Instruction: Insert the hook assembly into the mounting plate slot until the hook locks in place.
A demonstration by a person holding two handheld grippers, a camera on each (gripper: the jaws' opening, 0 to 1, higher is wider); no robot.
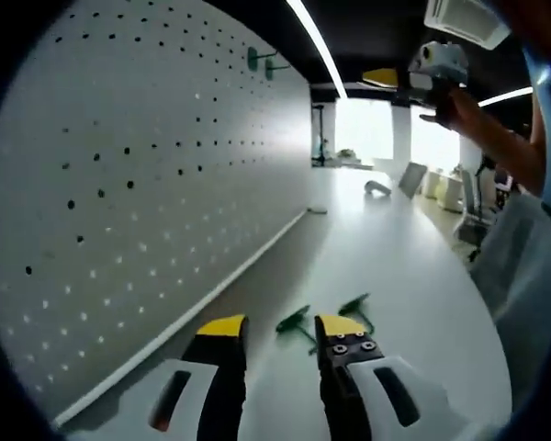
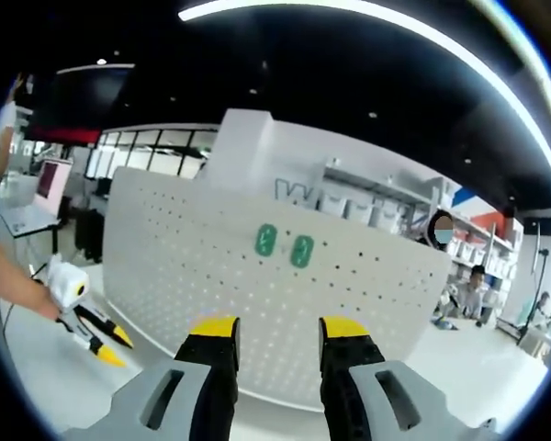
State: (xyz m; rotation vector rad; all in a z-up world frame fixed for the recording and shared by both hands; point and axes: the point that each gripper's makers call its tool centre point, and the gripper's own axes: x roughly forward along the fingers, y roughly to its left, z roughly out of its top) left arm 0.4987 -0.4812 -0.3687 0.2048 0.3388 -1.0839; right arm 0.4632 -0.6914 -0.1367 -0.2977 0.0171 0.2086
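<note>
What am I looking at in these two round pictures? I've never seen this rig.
A person holds a two-jaw tool in each hand, and each carries a fisheye camera. The left gripper hangs open and empty over a white table, above two green hooks. Beside it stands a white pegboard. The right gripper, also open and empty, faces that pegboard, which carries two green plates. The left gripper shows at the left of that view.

You've got bright ceiling light strips [image 1: 317, 41] overhead, windows [image 1: 365, 129] blown out white, glare on the table [image 1: 386, 248], soft fisheye-bent edges.
</note>
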